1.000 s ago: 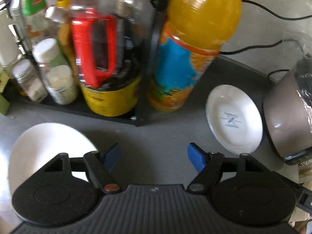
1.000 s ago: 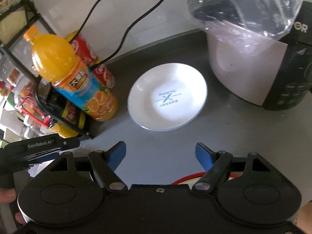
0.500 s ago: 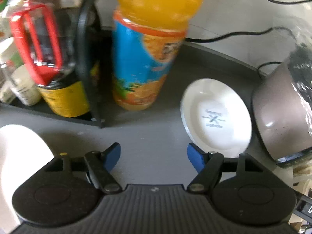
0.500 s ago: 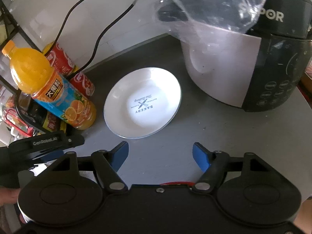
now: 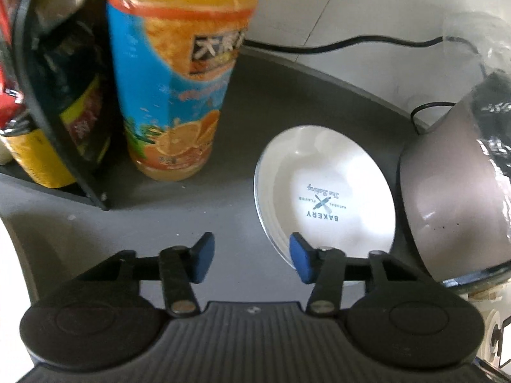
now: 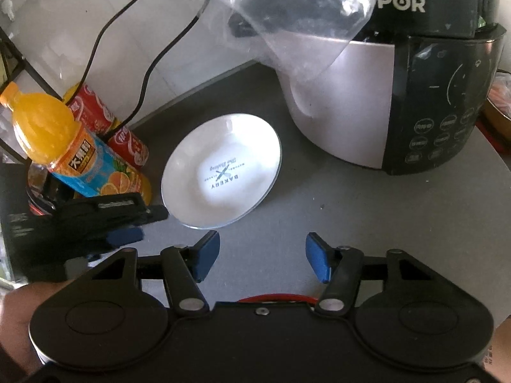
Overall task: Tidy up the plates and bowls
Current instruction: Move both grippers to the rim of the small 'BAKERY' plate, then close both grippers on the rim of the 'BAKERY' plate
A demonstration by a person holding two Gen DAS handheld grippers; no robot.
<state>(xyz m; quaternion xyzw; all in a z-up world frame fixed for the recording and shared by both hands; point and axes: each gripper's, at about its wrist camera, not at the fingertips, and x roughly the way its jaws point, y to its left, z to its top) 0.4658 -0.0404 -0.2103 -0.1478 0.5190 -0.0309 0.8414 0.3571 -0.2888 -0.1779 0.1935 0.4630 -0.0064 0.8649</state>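
Note:
A white plate printed "BAKERY" lies flat on the grey counter between an orange juice bottle and a rice cooker. My left gripper hovers at its near left rim. Its jaws are closing, the right fingertip overlaps the rim, and only bare counter and the rim's edge lie between the pads. In the right wrist view the same plate sits ahead of my right gripper. Those jaws are closing too, with nothing between them. The left gripper shows blurred at the plate's left side.
The rice cooker, draped with a clear plastic bag, stands right of the plate. The juice bottle, cola cans and a black rack of bottles crowd the left. Cables trail behind. A red rim peeks under my right gripper.
The left gripper swept right and down to the plate's rim, leaving another white plate out of view on the left. Both grippers' jaws narrowed. The right gripper edged closer and rolled.

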